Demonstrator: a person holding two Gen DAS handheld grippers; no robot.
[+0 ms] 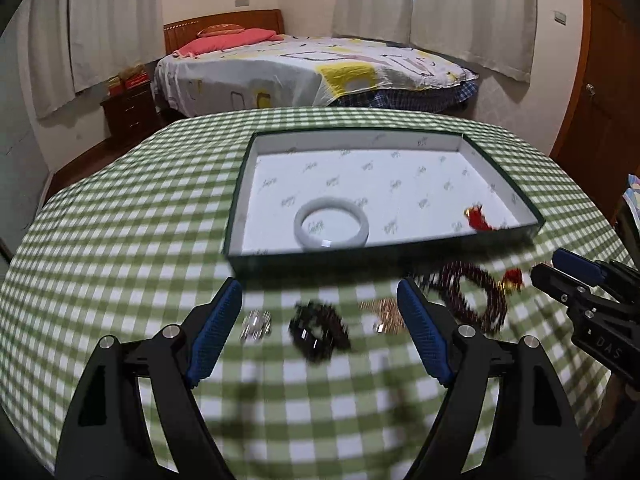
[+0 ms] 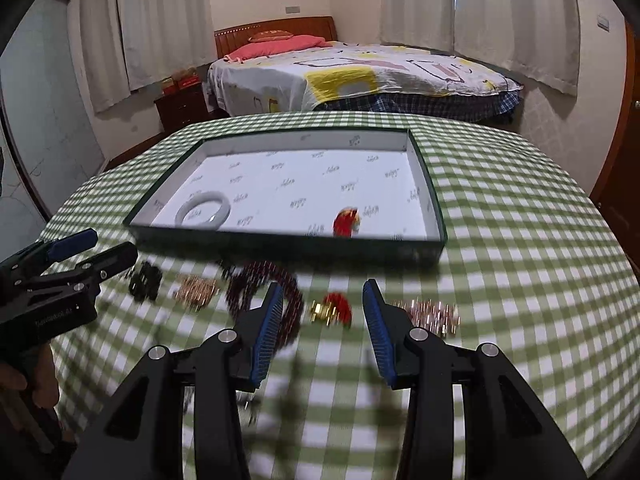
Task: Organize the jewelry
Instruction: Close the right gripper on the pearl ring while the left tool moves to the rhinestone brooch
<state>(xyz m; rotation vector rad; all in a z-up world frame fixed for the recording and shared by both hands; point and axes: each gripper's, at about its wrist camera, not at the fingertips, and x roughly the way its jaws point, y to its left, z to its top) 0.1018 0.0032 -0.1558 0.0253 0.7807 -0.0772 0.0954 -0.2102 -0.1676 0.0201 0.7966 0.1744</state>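
Green-edged tray [image 1: 400,250] lies on the checked bench [image 1: 120,240], long axis across the view; pale bangle [image 1: 331,227] flat inside it, near-left. Left tool [image 1: 320,336] and right tool [image 2: 324,320] both released, empty, over loose bracelets [image 1: 318,332].

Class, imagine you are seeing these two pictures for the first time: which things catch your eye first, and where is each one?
The shallow dark-green box with its white printed lining sits mid-table on the green checked cloth; inside lie a pale bangle near its front left and a small red ornament toward the front right. In front of the box a row of loose jewelry waits on the cloth, notably a dark red bead bracelet, with both tongs hovering open and empty above it.
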